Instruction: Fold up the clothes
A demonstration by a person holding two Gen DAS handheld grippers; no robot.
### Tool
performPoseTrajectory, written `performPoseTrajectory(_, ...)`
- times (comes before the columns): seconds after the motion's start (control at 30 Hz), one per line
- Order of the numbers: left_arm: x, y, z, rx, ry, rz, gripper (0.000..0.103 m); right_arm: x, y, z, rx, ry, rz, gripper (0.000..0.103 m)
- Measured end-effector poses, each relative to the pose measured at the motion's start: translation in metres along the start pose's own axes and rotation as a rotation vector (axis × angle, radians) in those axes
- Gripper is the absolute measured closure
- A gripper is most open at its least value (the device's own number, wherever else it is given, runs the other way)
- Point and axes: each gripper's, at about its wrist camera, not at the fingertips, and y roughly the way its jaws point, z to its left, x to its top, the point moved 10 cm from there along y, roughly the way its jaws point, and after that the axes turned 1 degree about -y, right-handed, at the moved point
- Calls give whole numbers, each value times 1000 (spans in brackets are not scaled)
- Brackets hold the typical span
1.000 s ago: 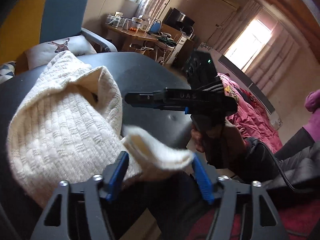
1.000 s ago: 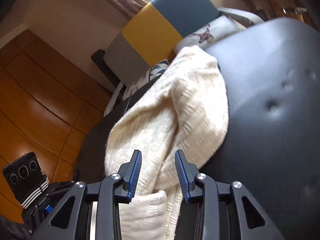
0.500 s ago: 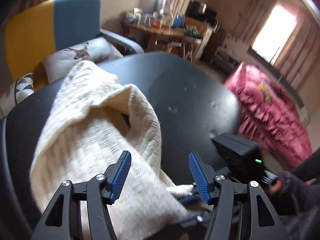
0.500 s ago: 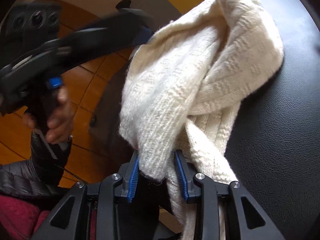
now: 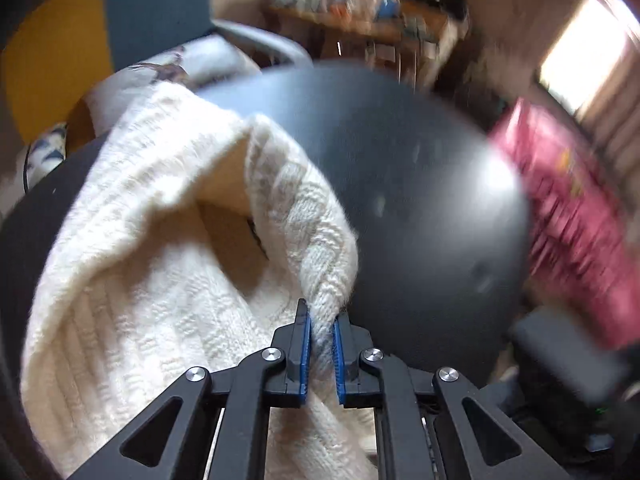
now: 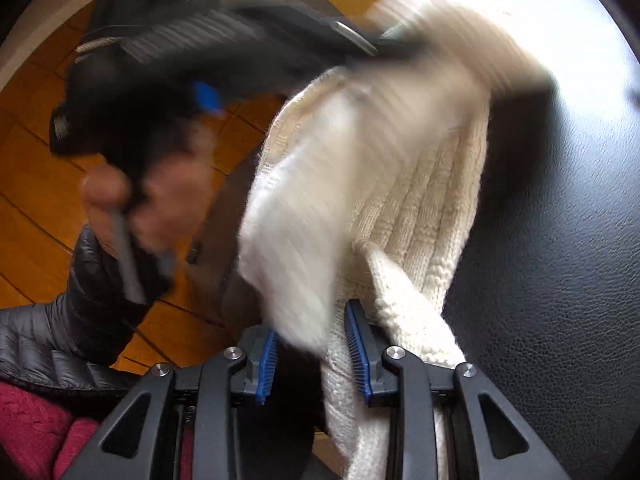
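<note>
A cream knit sweater (image 5: 160,280) lies bunched on a round black padded surface (image 5: 420,200). My left gripper (image 5: 320,316) is shut on a folded edge of it, the knit pinched between the blue pads. In the right wrist view the sweater (image 6: 420,200) hangs off the near edge of the black surface (image 6: 560,280). My right gripper (image 6: 312,320) has its jaws closing, with a strip of the knit between them and a dark gap still beside the left pad. A blurred hand (image 6: 152,208) grips the left gripper's handle at the upper left.
A yellow and blue chair (image 5: 100,40) with a printed cushion (image 5: 180,64) stands behind the surface. A cluttered wooden desk (image 5: 360,20) is at the back and pink bedding (image 5: 568,208) to the right. Wooden floor (image 6: 32,180) and a black puffy sleeve (image 6: 92,300) show on the left.
My left gripper swung in over the sweater and shut on its folded edge. The right gripper's jaws narrowed around the hanging knit, and the left hand came in closer above it.
</note>
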Motion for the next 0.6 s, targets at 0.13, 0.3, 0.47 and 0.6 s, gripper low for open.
performPoseTrajectory(0.13,30,-98,58,-135,-259,-270,93,5,1,-5,-99,-65,11,73)
performPoseTrajectory(0.3,3,-173,167,-60,-490,-402,93,10,1,-15,-189,-102,28,73)
performPoseTrajectory(0.47,-56,-171,226,66,-629,-308,92,21,-10,-33,-266,-103,46,73)
performPoseTrajectory(0.6,-92,-175,234,18,-727,-281,85,28,-15,-41,-299,-93,69,71)
